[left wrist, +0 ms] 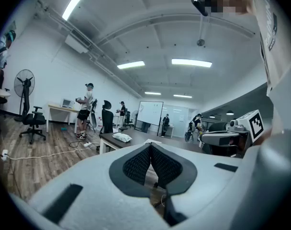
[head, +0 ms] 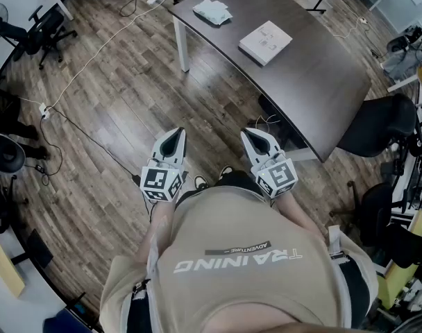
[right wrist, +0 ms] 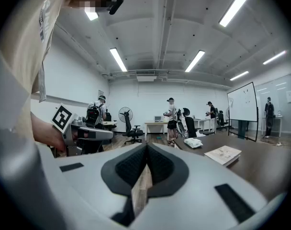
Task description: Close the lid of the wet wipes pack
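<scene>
Person stands on the wood floor (head: 114, 109), both grippers held side by side just in front of the beige shirt (head: 232, 255), pointing roughly level toward the far worktop (head: 315, 82). Left gripper (head: 175, 136): fingers (left wrist: 136, 164) closed together, tips meeting, nothing between them. Right gripper (head: 251, 134): fingers (right wrist: 160, 164) also closed tip to tip, empty. Wet wipes pack (head: 212, 11) is the soft white pack lying at the far left end of the dark curved worktop, well apart from both grippers; lid state too small to tell. White flat box (head: 265, 41) lies on the same worktop, right of the pack and nearer, not touching it. White cable (head: 93, 57) runs across the floor at left. Black office chair (head: 381, 123) at the worktop's right near end, another chair (head: 48, 30) far left. Gripper views show a standing fan (left wrist: 24, 86), a whiteboard (left wrist: 150, 113) and several people standing at desks far back in the room.
</scene>
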